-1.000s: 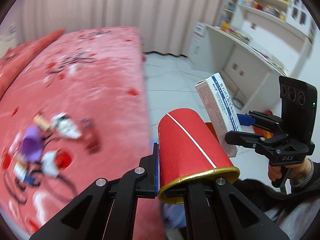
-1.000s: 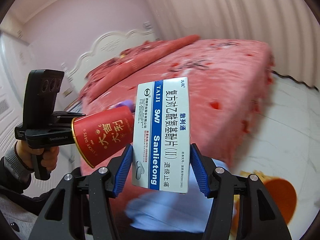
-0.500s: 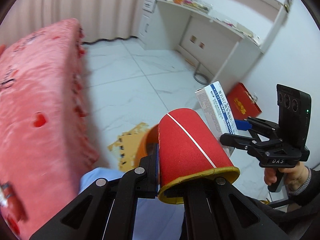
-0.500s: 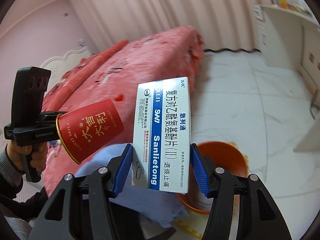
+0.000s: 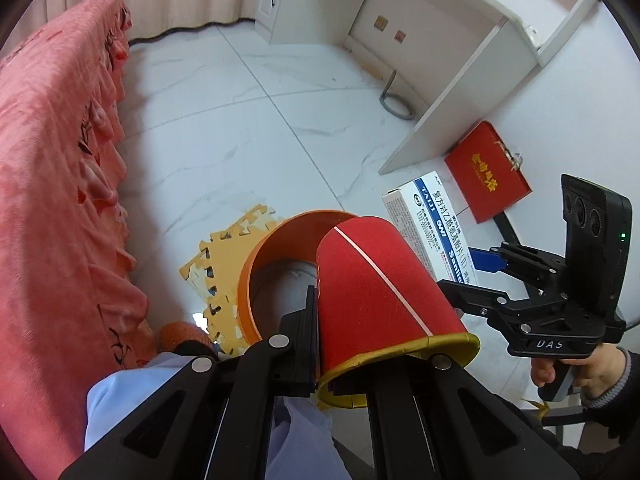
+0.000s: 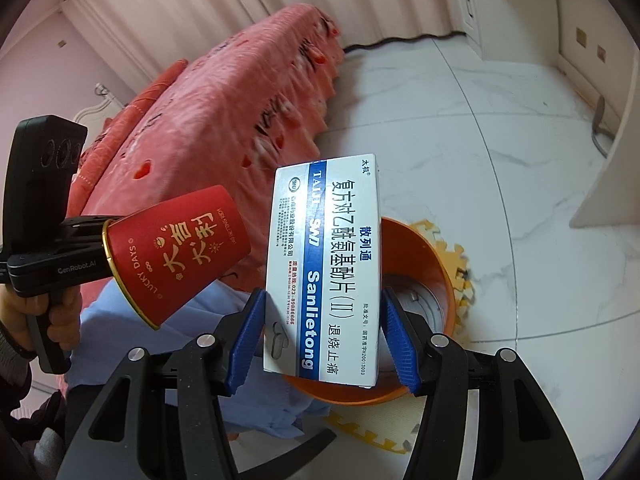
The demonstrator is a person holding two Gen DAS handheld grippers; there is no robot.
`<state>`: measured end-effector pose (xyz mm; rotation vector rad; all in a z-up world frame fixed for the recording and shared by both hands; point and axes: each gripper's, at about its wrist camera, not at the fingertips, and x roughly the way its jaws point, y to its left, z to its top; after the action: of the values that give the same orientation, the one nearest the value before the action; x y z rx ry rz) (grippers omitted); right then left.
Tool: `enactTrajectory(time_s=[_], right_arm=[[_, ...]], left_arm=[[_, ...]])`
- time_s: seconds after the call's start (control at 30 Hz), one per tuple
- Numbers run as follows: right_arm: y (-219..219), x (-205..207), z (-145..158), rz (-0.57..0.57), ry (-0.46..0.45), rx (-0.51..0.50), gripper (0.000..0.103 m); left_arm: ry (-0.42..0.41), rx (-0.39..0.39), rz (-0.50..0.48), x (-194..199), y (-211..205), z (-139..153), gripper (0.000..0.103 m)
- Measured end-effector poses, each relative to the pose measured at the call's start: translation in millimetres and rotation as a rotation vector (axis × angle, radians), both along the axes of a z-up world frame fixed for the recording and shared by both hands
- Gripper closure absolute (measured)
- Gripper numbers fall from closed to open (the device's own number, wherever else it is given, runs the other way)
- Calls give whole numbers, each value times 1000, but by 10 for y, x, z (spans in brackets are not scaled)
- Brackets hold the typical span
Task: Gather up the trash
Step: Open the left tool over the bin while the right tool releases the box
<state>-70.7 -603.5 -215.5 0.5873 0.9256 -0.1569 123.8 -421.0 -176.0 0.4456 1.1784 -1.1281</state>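
My left gripper (image 5: 360, 344) is shut on a red paper cup (image 5: 380, 292) with a gold rim, held on its side above the orange bin (image 5: 276, 240) on the floor. The cup also shows in the right wrist view (image 6: 176, 260). My right gripper (image 6: 324, 336) is shut on a white and blue medicine box (image 6: 324, 268), held upright over the near side of the bin (image 6: 432, 264). In the left wrist view the box (image 5: 432, 232) sits just right of the cup, held by the right gripper (image 5: 476, 276).
The bin stands on yellow foam puzzle mats (image 5: 224, 256) on white marble tiles. A pink bed (image 5: 52, 184) is on the left, a white desk (image 5: 460, 60) at the far right, and a red folder (image 5: 486, 170) leans by the desk. My light-blue trouser leg (image 6: 160, 344) is below.
Both grippers have swung away from the bed and tilted down toward the floor. The orange bin has come into view under the cup and the box. Both grips are unchanged.
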Motion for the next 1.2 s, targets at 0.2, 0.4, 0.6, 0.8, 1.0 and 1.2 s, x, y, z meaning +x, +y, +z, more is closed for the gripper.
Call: enactTrajectory(time_s=[0.2, 0.4, 0.6, 0.8, 1.0, 1.2], right_arm=[[-33, 117, -201, -29, 63, 11, 29], [13, 143, -200, -15, 50, 30, 29], [93, 183, -27, 8, 24, 14, 29], [234, 217, 243, 52, -15, 1, 29], [467, 298, 609, 118, -79, -14, 29], [809, 442, 903, 200, -130, -24, 25]], left_arm=[[11, 62, 2, 18, -149, -161, 56], [15, 44, -3, 7, -132, -117, 49], [12, 33, -4, -26, -79, -60, 49], [-32, 2, 35, -32, 119, 165, 31], [-92, -50, 94, -29, 502, 485, 28], [-157, -82, 190, -65, 1016, 784, 19]])
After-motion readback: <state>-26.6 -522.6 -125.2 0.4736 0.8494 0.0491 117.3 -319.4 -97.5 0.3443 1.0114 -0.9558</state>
